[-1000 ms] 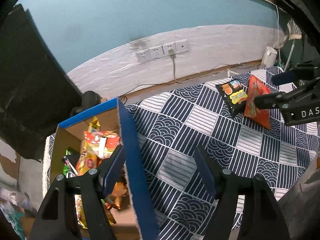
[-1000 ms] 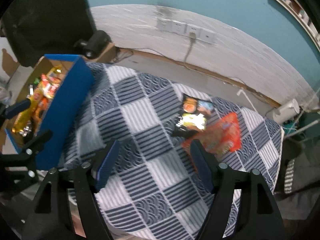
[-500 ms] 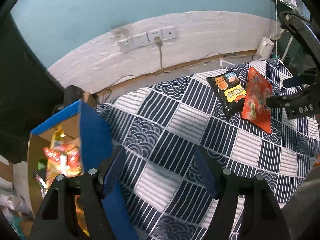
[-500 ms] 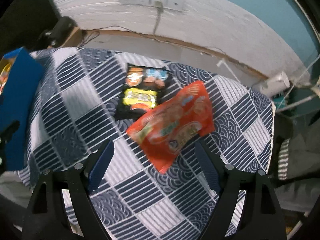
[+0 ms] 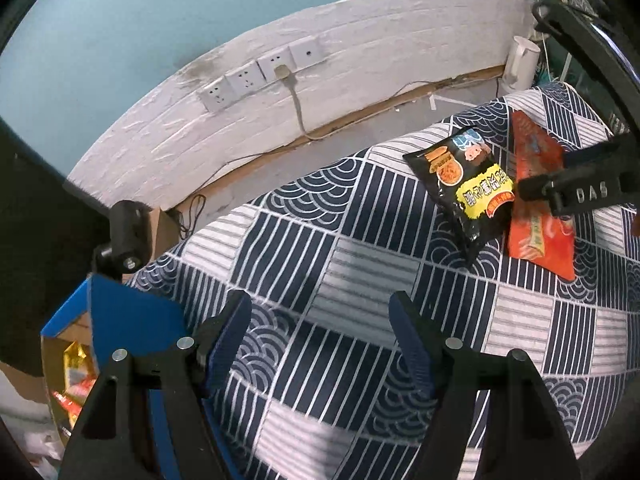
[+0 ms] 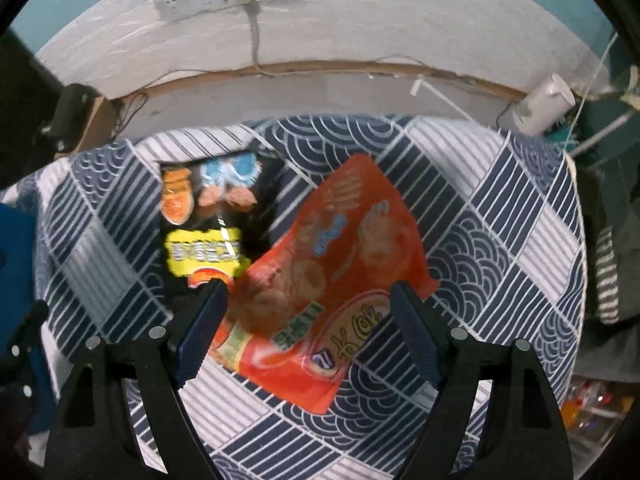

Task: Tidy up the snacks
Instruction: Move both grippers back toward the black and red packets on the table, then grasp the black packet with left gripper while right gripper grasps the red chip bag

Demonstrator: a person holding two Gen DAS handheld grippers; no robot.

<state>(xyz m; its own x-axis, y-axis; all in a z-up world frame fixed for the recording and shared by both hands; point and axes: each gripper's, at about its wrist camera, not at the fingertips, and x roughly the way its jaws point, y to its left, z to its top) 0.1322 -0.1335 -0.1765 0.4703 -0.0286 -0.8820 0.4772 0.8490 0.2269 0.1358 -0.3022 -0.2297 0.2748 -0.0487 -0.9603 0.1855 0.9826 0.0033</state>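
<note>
An orange-red snack bag lies on the blue-and-white patterned tablecloth, with a black snack bag beside it on the left. My right gripper is open and low over the orange-red bag, a finger on each side of its lower half. In the left wrist view the black bag and orange-red bag lie at the far right, under the right gripper. My left gripper is open and empty over the cloth. A blue-edged cardboard box holding snack packs stands at the lower left.
A white wall strip with sockets and a plugged cable runs behind the table. A small black camera on a mount stands by the box. A white cylinder sits at the table's far right corner. The cloth drapes over the table's edges.
My right gripper has moved forward and down over the orange-red bag. My left gripper has swung right, away from the box, which now sits at the frame's lower left.
</note>
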